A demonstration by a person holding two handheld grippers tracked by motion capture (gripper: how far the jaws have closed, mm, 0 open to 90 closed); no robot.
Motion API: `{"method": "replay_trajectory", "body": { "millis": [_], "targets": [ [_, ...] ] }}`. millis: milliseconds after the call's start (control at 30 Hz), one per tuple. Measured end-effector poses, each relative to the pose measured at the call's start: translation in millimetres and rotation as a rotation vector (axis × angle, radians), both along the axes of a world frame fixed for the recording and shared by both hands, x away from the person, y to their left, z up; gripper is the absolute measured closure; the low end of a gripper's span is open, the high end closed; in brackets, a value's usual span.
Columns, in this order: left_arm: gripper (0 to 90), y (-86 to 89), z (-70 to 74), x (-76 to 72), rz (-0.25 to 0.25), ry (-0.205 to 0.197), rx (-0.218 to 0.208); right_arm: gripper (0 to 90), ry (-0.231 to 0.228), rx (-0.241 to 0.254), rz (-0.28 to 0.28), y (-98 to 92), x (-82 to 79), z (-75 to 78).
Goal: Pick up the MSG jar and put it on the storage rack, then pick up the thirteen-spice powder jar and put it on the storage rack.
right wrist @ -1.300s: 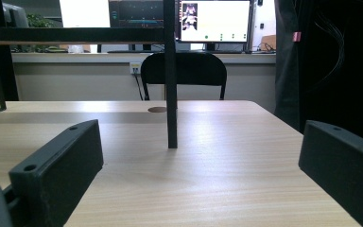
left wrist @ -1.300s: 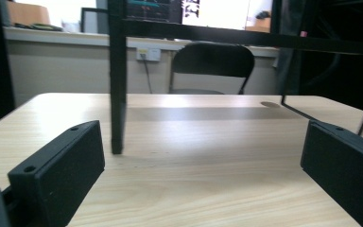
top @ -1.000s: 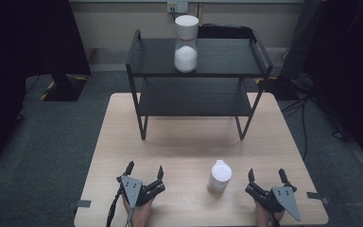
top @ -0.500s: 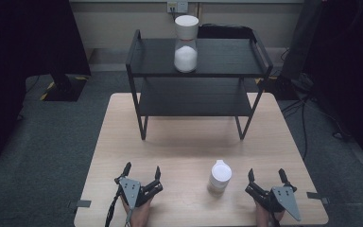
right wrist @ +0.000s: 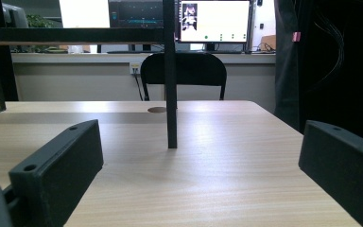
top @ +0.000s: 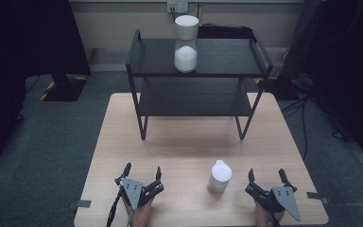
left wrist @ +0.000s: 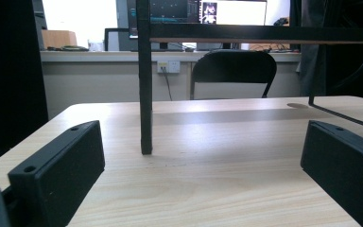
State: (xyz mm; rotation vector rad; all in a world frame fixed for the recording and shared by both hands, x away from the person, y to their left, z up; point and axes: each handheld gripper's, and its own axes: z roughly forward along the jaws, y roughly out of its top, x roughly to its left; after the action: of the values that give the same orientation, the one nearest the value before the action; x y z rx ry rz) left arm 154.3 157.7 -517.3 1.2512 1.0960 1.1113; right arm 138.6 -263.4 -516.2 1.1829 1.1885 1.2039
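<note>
A white hourglass-shaped container (top: 186,43) stands on the top shelf of a black two-tier rack (top: 142,56) at the table's far side. A small white cup (top: 220,176) sits near the table's front edge. My left gripper (top: 142,170) rests open at the front left, nothing between its jaws. To the cup's right my right gripper (top: 266,176) lies open and empty. The left gripper view looks along the tabletop to the rack's leg (left wrist: 145,90). The right gripper view faces another rack leg (right wrist: 170,80).
The light wooden table (top: 189,146) has bare surface between the rack and the grippers. Behind the table stand a black chair (left wrist: 234,66), a desk with monitors (right wrist: 215,21) and a dark curtain (top: 33,38) at the left. Cables run on the grey floor at the right.
</note>
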Motion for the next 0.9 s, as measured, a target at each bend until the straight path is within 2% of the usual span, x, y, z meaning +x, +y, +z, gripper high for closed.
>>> {"method": "replay_trajectory", "body": {
  "millis": [767, 900],
  "targets": [
    [0.0, -1.1, 0.2, 0.0, 0.006, 0.000, 0.001, 0.0, 0.000, 0.005, 0.014, -2.5, 0.3, 0.2],
    [0.0, -1.4, 0.1, 0.0, 0.008, 0.000, 0.000, 0.0, 0.036, 0.028, 0.036, -7.5, 2.8, 7.0]
  ]
}}
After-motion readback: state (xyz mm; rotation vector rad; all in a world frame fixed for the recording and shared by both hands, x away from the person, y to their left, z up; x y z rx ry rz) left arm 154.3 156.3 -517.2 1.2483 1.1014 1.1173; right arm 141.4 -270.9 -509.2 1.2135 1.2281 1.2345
